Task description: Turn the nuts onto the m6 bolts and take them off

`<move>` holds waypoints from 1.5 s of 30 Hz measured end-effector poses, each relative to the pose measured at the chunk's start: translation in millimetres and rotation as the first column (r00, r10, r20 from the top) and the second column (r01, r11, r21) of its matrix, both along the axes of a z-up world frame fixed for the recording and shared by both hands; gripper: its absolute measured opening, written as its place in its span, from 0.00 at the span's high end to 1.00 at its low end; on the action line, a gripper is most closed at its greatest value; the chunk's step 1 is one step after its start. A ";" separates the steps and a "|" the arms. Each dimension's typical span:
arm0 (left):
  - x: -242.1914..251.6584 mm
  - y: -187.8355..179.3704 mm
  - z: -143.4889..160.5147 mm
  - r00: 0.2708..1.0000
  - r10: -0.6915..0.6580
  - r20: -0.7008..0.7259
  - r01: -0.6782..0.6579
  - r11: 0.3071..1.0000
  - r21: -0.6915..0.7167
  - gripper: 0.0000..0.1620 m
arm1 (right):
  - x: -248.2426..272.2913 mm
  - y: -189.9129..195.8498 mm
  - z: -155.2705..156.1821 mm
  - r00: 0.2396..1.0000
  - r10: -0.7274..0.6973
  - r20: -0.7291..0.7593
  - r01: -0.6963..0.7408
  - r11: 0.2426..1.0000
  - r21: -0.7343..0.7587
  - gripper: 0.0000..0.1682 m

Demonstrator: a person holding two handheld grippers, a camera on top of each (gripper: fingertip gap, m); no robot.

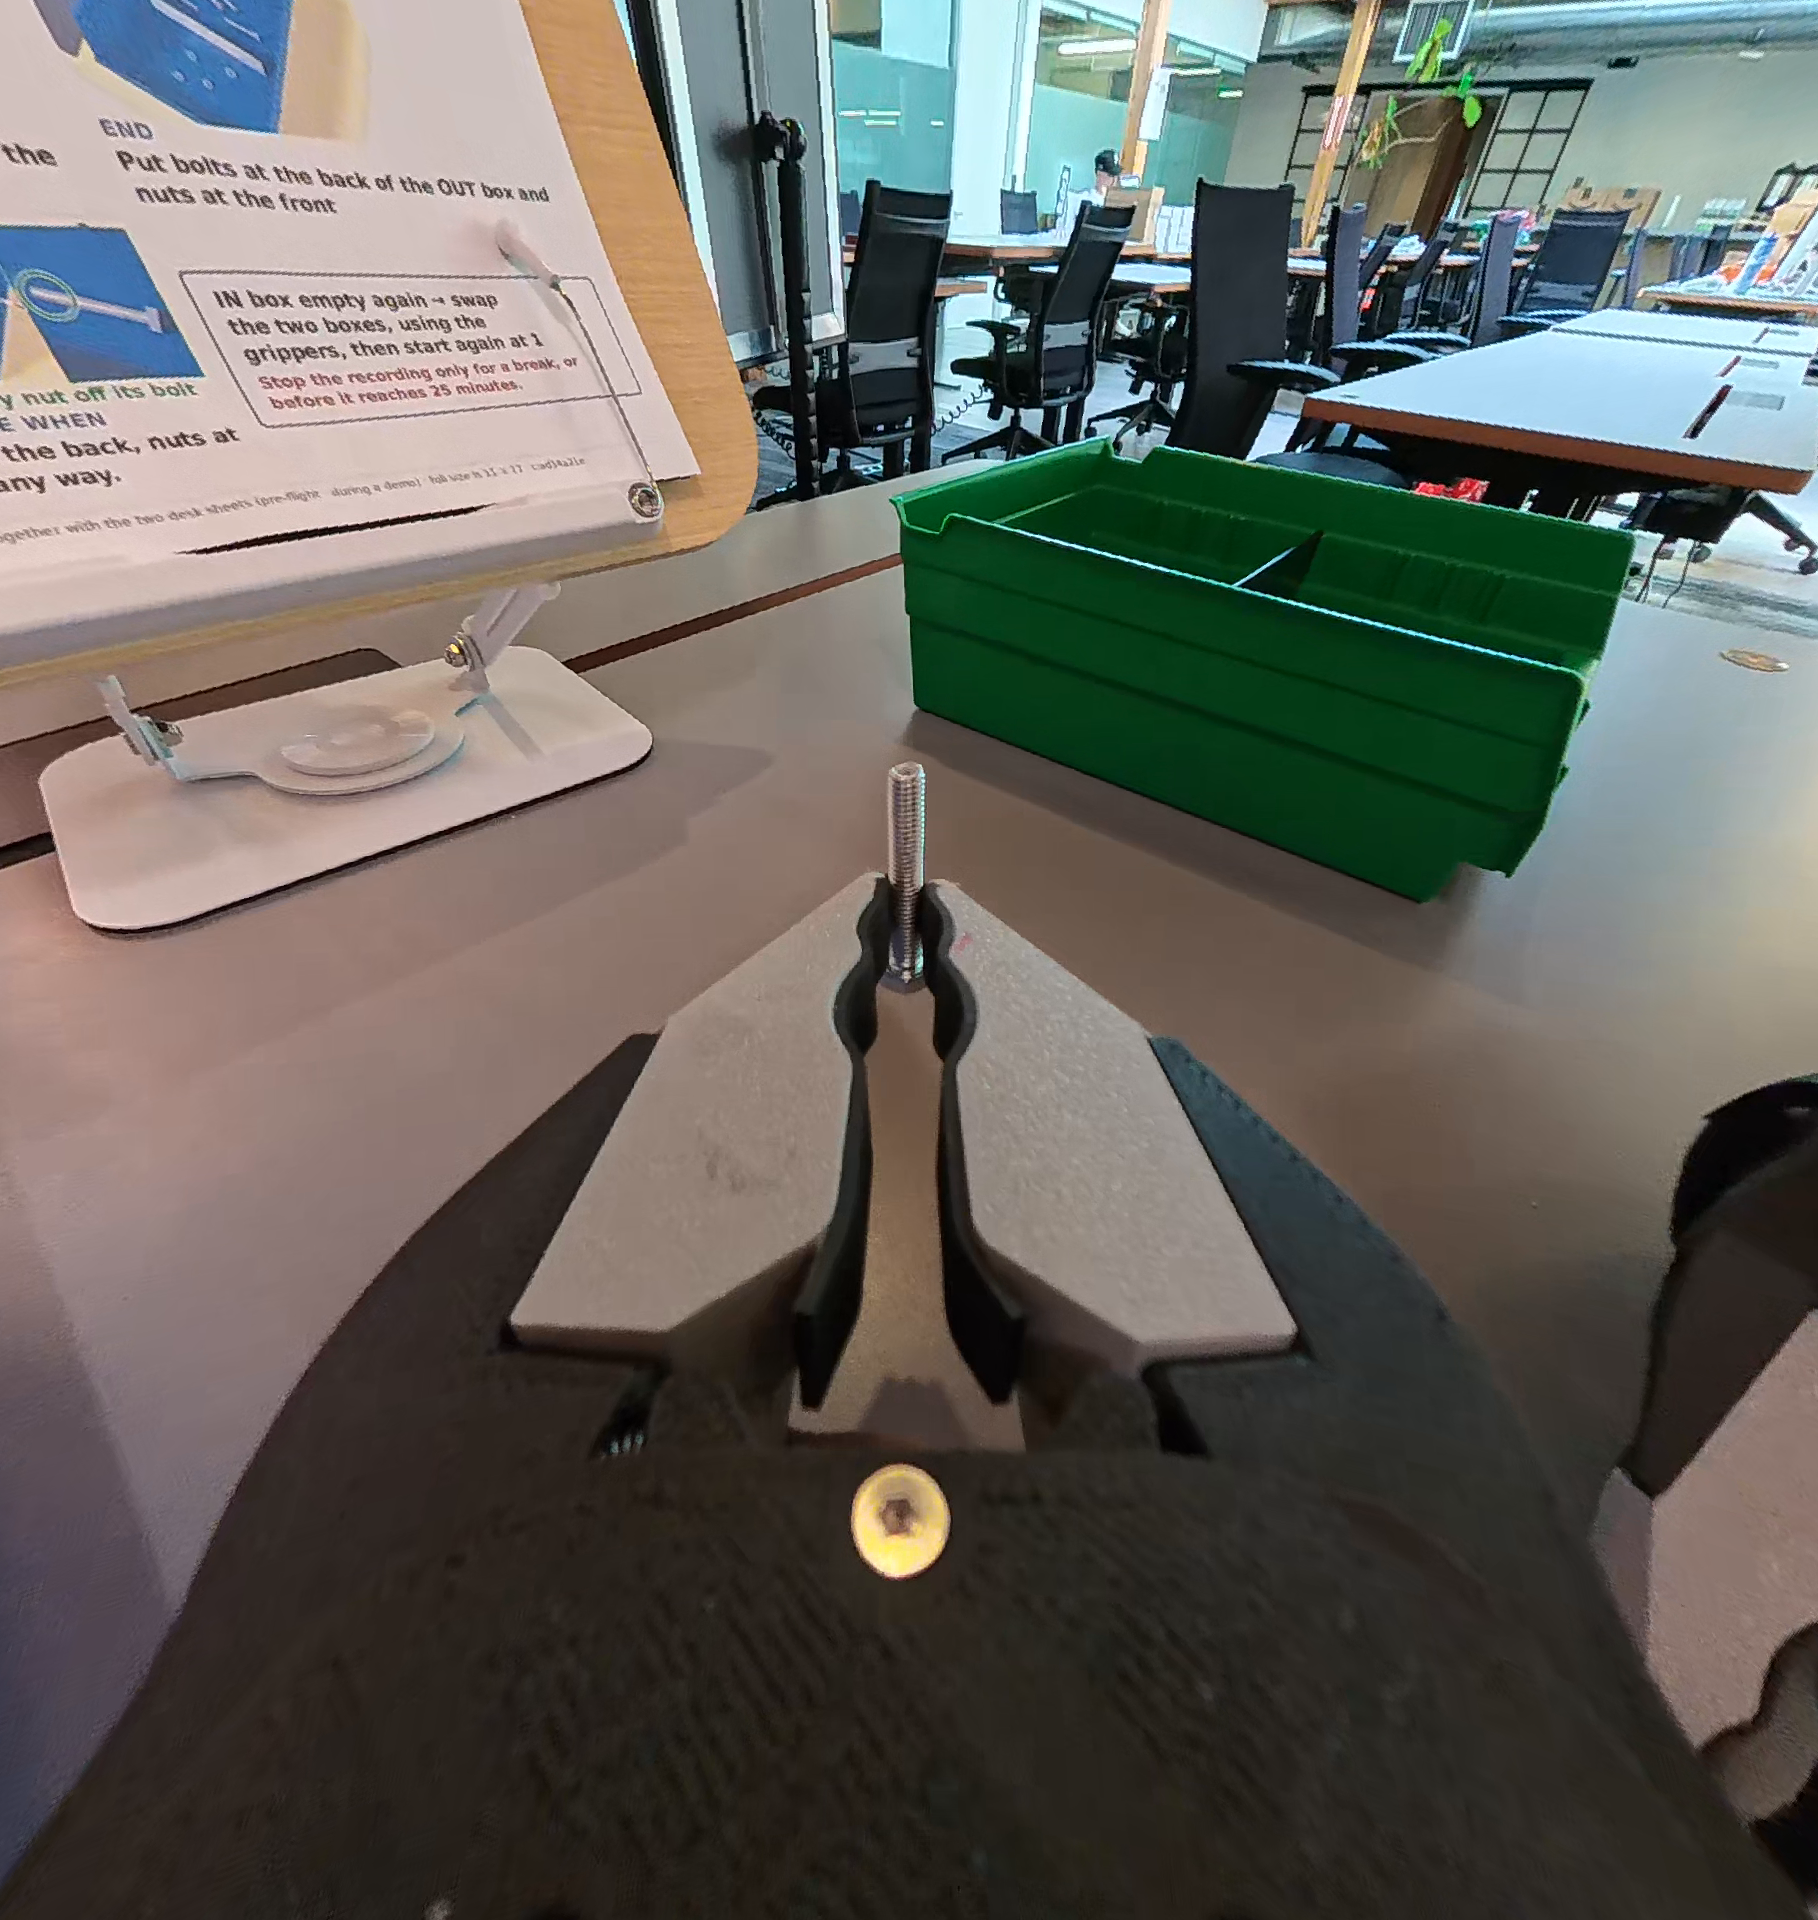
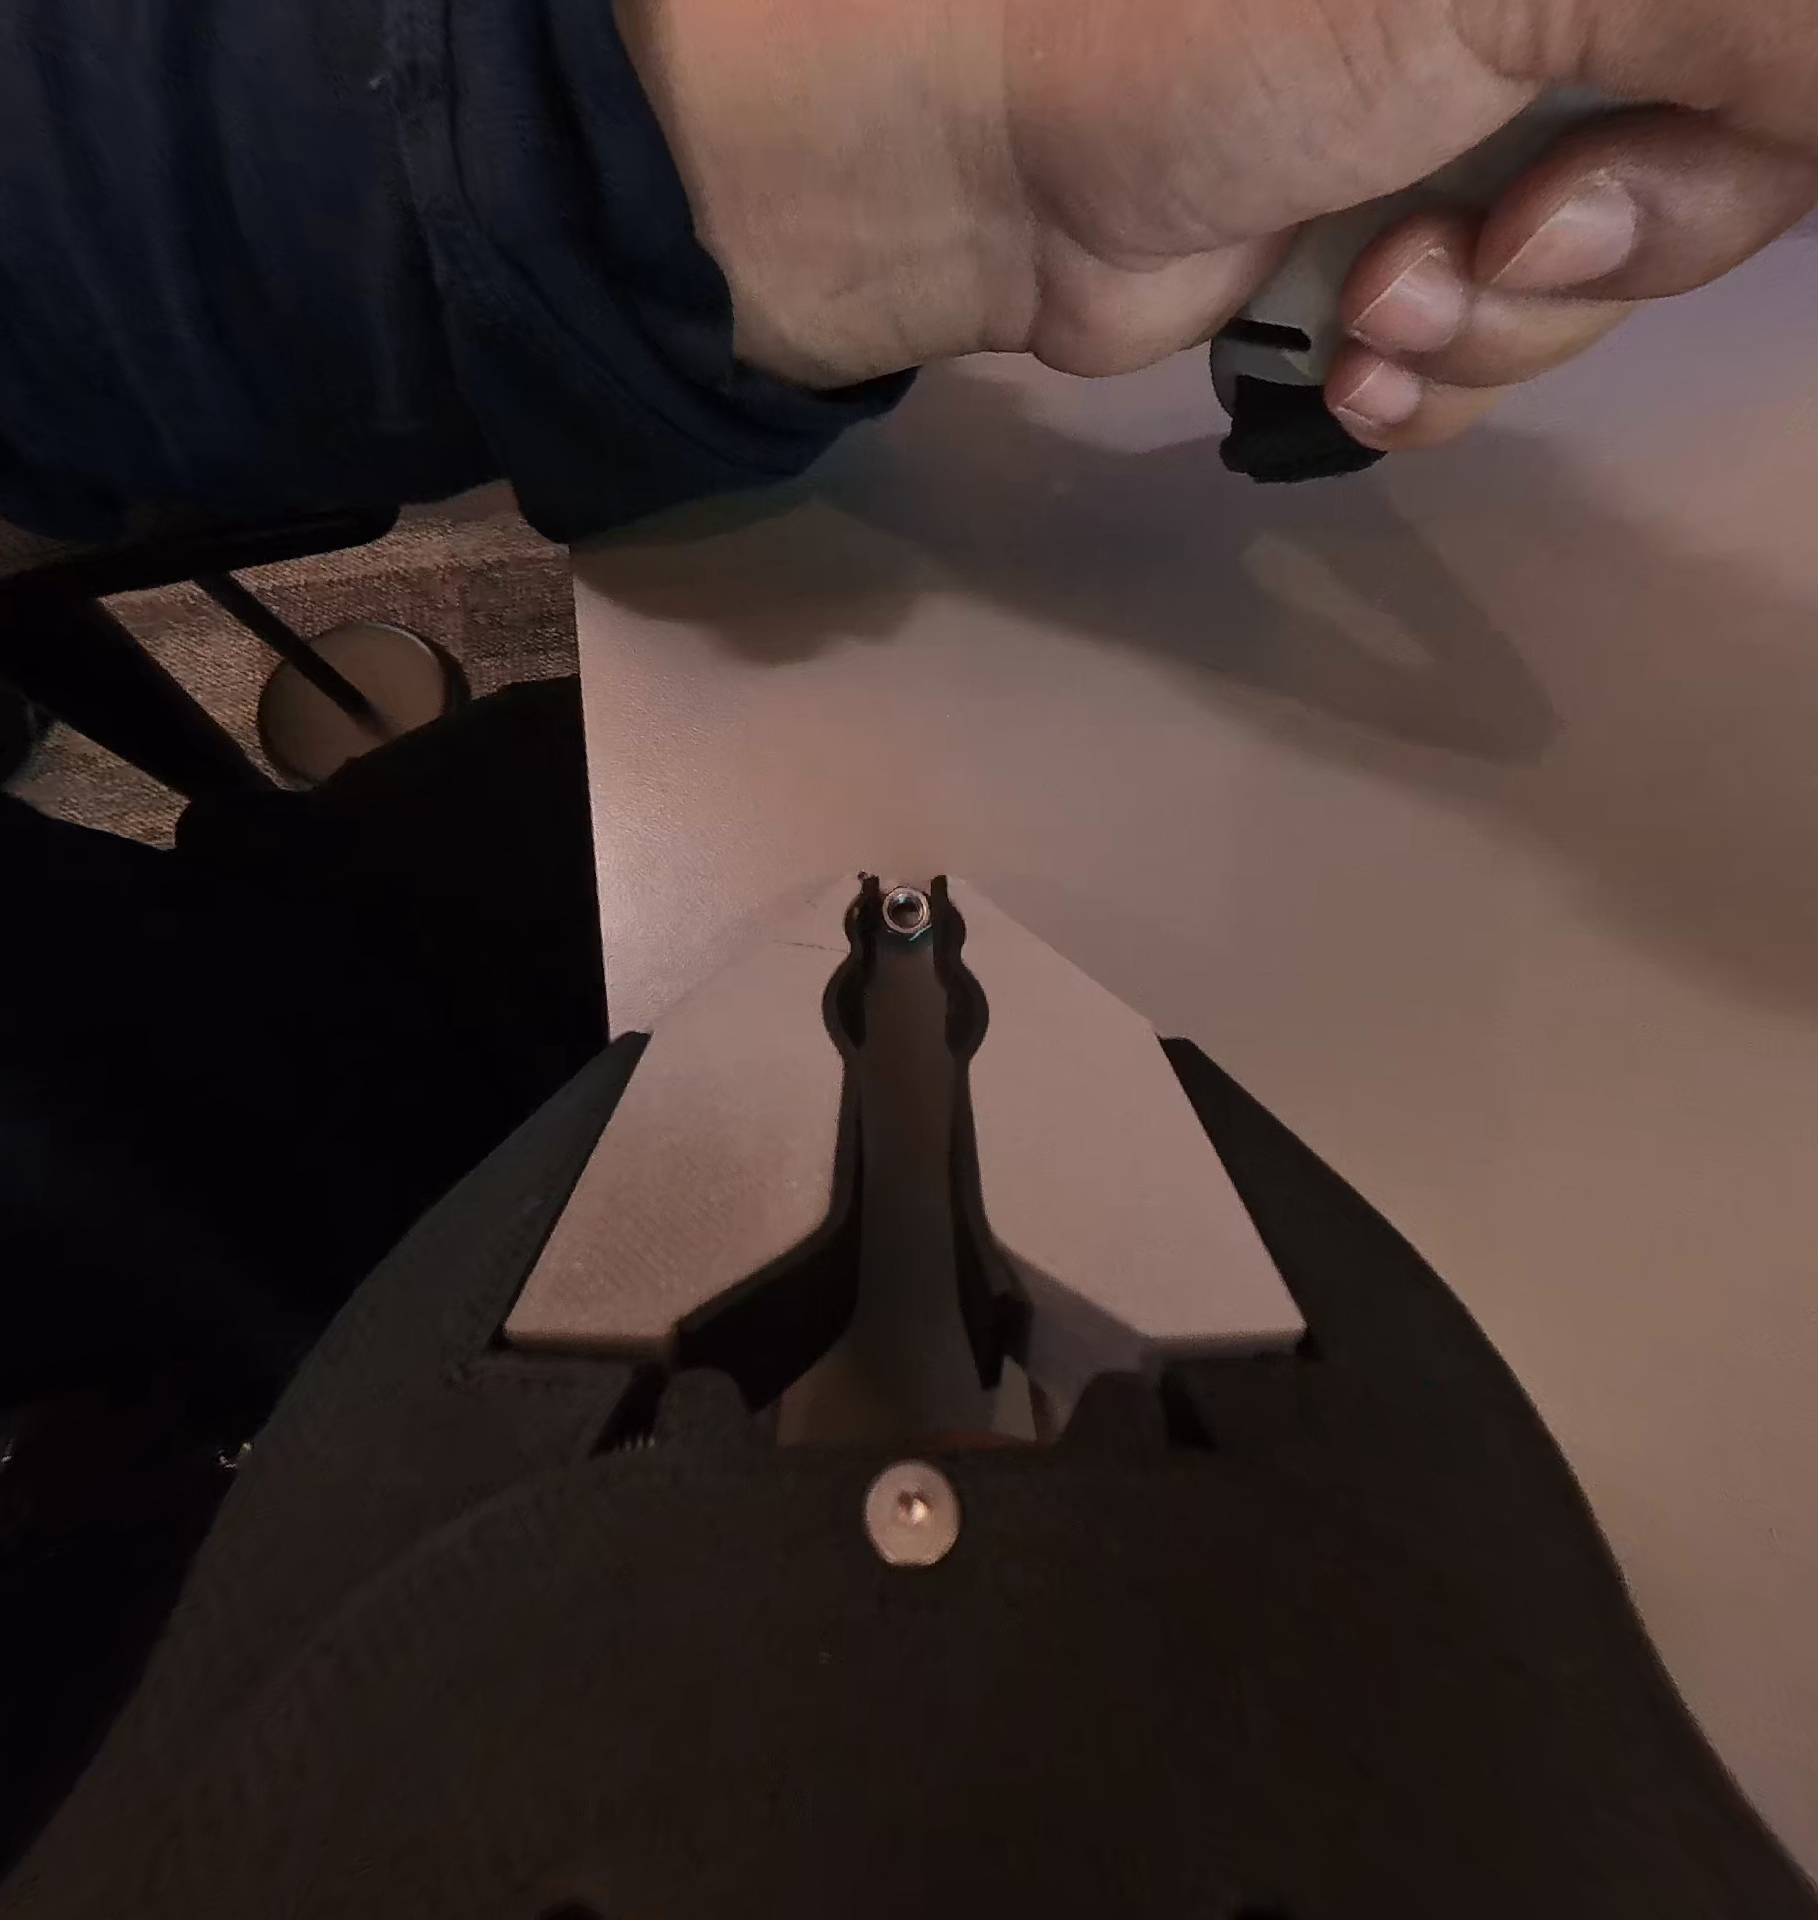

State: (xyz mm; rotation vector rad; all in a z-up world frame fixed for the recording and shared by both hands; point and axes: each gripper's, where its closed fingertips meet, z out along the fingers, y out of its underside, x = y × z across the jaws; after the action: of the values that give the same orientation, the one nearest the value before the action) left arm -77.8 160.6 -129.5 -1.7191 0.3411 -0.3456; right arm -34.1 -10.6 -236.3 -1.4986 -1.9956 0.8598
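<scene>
My left gripper point(image 1: 903, 906) is shut on a silver bolt point(image 1: 905, 831). The bolt's head sits between the black pads and its threaded shaft sticks out past the fingertips, with no nut on it. My right gripper point(image 2: 900, 896) is shut on a small silver nut point(image 2: 900, 912), held at the very fingertips with its hole facing the camera, above the table near its edge. A part of the right gripper point(image 1: 1757, 1455) shows at the right edge of the left wrist view. A hand point(image 2: 1248, 177) holding the left gripper's handle shows at the top of the right wrist view.
A green divided bin point(image 1: 1248, 665) stands on the grey table point(image 1: 1300, 1039) ahead right. An instruction sheet on a white stand point(image 1: 344, 769) is at the left. Office chairs and desks fill the room behind. The table edge point(image 2: 588, 831) and a dark chair lie left in the right wrist view. Some 20 cm of space lies between my two pairs of fingers.
</scene>
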 end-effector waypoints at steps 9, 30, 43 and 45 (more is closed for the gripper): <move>2.5 0.0 -1.9 1.000 -0.009 -0.007 0.008 1.000 -0.006 0.98 | 33.1 50.6 73.6 0.979 -0.154 -0.136 0.160 0.987 0.029 0.96; 85.8 -31.8 -23.2 0.907 -0.412 -0.091 0.409 0.911 -0.049 0.98 | 204.8 247.8 99.2 0.720 -0.687 -0.100 0.686 0.726 -0.052 0.88; 109.8 -53.8 -4.0 0.847 -0.527 -0.067 0.531 0.844 0.077 0.98 | 40.4 107.6 126.6 0.907 -0.297 -0.299 0.252 0.951 -0.180 0.89; 110.0 -54.1 -2.4 0.848 -0.526 -0.062 0.530 0.844 0.082 0.98 | 33.9 111.4 118.5 0.911 -0.303 -0.280 0.262 0.949 -0.175 0.97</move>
State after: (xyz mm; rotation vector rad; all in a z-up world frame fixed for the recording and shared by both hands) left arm 32.2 106.5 -131.9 -1.5141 0.8554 -0.6880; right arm -0.2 100.8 -117.8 -1.5707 -1.4807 1.0426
